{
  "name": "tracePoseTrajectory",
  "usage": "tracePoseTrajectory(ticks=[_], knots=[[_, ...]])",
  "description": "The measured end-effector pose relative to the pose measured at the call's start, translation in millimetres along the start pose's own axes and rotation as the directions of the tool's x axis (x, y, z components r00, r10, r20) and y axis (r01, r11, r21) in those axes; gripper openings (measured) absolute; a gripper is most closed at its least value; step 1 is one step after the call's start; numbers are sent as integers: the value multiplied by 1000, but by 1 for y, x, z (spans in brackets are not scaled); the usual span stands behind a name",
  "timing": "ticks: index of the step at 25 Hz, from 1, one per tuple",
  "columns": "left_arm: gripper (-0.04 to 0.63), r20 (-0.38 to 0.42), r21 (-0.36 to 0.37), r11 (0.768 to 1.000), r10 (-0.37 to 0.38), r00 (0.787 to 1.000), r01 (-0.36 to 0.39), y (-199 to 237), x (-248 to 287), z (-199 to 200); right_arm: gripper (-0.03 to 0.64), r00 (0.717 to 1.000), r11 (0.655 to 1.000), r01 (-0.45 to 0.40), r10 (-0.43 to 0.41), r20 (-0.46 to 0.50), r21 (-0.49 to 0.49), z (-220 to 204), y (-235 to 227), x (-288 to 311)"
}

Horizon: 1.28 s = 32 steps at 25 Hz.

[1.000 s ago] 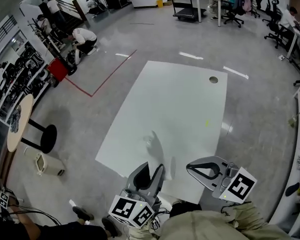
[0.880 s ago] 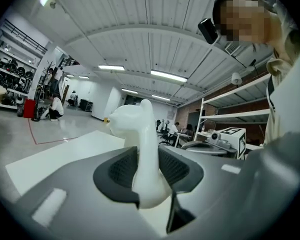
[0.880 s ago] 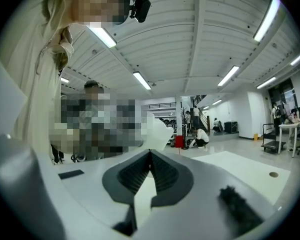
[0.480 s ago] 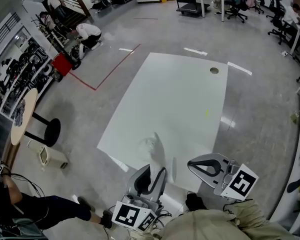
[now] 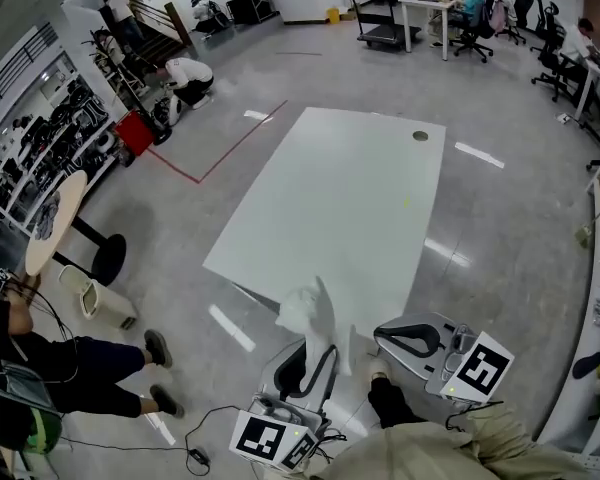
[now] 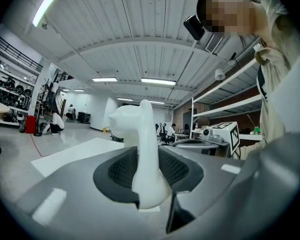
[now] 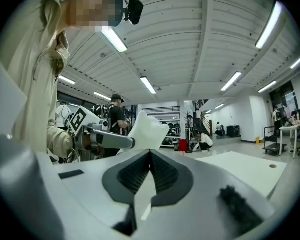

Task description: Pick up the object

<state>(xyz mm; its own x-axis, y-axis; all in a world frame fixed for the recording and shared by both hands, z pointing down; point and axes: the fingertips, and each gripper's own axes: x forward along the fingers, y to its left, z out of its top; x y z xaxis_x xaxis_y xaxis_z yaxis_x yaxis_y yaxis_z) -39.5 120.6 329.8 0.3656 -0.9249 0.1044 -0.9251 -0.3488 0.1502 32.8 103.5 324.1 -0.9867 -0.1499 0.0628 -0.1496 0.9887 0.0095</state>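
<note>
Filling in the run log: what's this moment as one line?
left hand-held gripper: shut on white object | right hand-held gripper: shut, empty | white object: off table

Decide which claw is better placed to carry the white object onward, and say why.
Left. The left claw is shut on the white object, with its pads pressing both sides. The right claw is shut on nothing, off to the side, and would need to open first.

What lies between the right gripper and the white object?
Nothing: in the head view the gap from the right gripper to the white object, clamped in the left gripper's jaws, is bare.
</note>
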Motion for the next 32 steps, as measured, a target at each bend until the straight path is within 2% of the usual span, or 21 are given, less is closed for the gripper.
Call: tracePoseTrajectory(ticks=[7, 11, 21, 32], knots=[[135, 20, -26, 1000, 12, 1000, -11, -49, -74, -12, 3, 999, 1000, -15, 15, -30, -22, 8, 78, -33], [135, 49, -4, 1000, 15, 999, -15, -62, -101, -2, 3, 1000, 999, -14, 14, -8, -52, 27, 102, -40], [137, 52, -3, 999, 32, 998, -32, -84, -117, 11, 3, 999, 995, -40, 43, 33, -87, 48, 117, -50], [137, 24, 7, 1000, 14, 1000, -14, -100, -97, 10, 3, 999, 997, -27, 30, 30, -71, 46, 106, -64]])
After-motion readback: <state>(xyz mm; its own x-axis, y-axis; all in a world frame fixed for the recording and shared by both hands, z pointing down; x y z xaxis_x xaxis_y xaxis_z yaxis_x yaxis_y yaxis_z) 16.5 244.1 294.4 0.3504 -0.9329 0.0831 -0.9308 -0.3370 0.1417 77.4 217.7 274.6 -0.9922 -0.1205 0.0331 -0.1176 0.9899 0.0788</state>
